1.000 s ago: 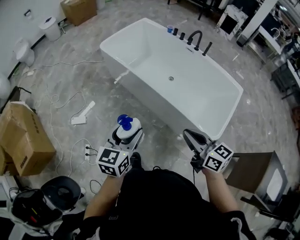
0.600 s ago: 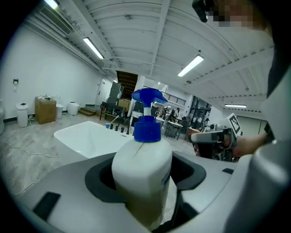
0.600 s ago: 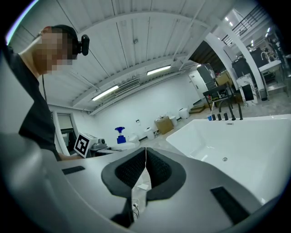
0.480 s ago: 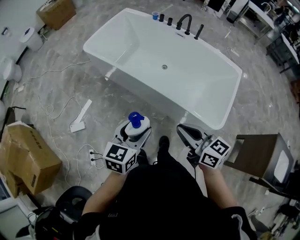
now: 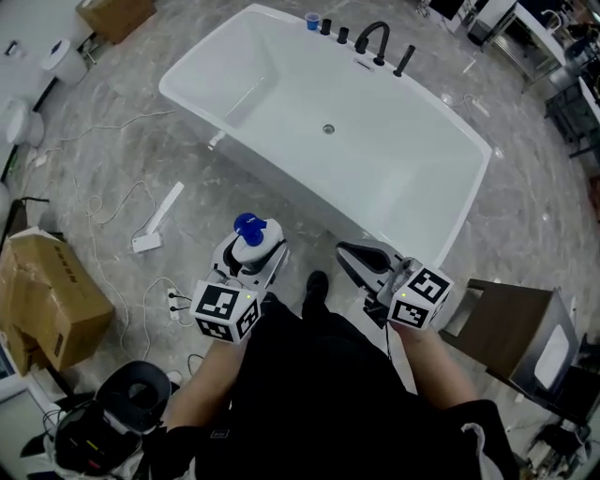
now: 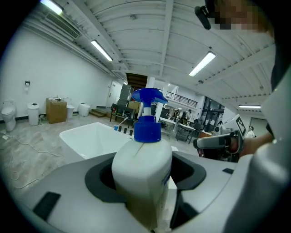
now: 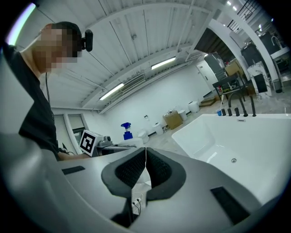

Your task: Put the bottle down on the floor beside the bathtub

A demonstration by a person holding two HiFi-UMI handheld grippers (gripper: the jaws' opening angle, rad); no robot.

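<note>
Gripping bottle (image 6: 142,166), base hidden inside left gripper (image 5: 251,255)

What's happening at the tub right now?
A person stands beside the bathtub with a tool in each hand. The left tool grips a white spray bottle, blue head up, above the floor, not yet set down. The right tool is shut and empty.

1. Brown cardboard box (image 5: 47,291) at the left edge.
2. White long-handled tool (image 5: 159,218) lying near the box.
3. Black faucet (image 5: 375,37) with a blue cup (image 5: 312,21) beside it.
4. Brown chair (image 5: 502,323) at the right.
</note>
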